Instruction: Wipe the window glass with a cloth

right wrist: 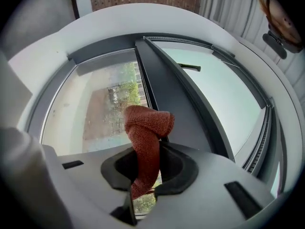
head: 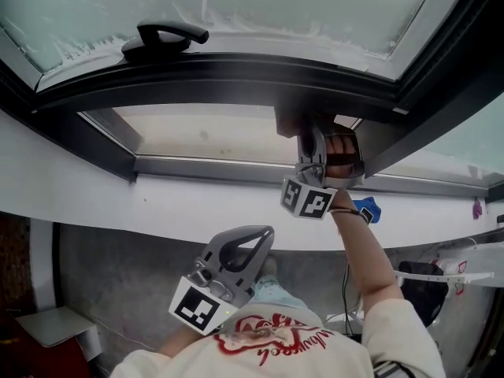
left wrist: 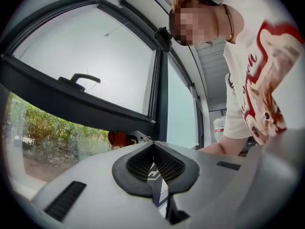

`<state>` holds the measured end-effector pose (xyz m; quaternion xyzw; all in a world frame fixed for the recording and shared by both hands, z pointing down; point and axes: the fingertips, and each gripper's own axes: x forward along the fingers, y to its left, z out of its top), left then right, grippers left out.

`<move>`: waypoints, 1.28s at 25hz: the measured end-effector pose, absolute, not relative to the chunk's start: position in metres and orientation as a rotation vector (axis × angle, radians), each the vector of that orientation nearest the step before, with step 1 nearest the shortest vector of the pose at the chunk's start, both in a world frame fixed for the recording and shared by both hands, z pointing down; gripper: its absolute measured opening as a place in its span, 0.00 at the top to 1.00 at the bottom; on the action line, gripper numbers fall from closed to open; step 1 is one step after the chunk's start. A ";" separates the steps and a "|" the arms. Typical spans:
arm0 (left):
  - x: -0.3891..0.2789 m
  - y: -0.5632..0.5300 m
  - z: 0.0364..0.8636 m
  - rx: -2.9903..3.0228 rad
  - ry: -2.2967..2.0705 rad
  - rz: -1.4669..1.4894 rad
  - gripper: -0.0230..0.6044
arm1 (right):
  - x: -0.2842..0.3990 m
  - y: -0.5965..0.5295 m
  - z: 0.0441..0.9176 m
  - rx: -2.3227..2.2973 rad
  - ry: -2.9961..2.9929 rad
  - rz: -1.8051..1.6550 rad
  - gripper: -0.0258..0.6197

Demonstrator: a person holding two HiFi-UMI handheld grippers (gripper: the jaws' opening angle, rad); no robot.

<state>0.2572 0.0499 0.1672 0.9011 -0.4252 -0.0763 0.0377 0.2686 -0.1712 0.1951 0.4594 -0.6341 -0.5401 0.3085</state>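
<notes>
Rust-red knitted cloth (right wrist: 145,142) held in the right gripper (right wrist: 143,178), up by the window.

The right gripper is clamped on the cloth, and the cloth's folded top sticks up in front of the dark grey window frame (right wrist: 164,92). I cannot tell if it touches the frame. In the head view this gripper sits at 1 o'clock, under the frame, and the frosty window glass (head: 260,6) fills the top. A black window handle (head: 161,36) is at 11 o'clock. The left gripper (head: 256,239) hangs at 6 o'clock with its jaws together and nothing in them, below the white window sill (head: 118,203).
</notes>
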 end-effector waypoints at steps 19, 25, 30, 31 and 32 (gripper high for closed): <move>0.252 0.050 0.171 2.733 -1.357 -0.224 0.93 | 0.276 -0.205 0.211 1.219 -1.592 -1.463 0.83; 0.243 0.046 0.177 2.707 -1.383 -0.209 0.93 | 0.274 -0.210 0.221 1.214 -1.603 -1.466 0.83; 0.240 0.043 0.182 2.691 -1.385 -0.220 0.93 | 0.272 -0.212 0.230 1.194 -1.609 -1.451 0.83; 0.240 0.042 0.182 2.691 -1.383 -0.220 0.93 | 0.272 -0.212 0.233 1.190 -1.613 -1.448 0.83; 0.240 0.041 0.183 2.691 -1.382 -0.218 0.93 | 0.272 -0.212 0.235 1.189 -1.616 -1.445 0.83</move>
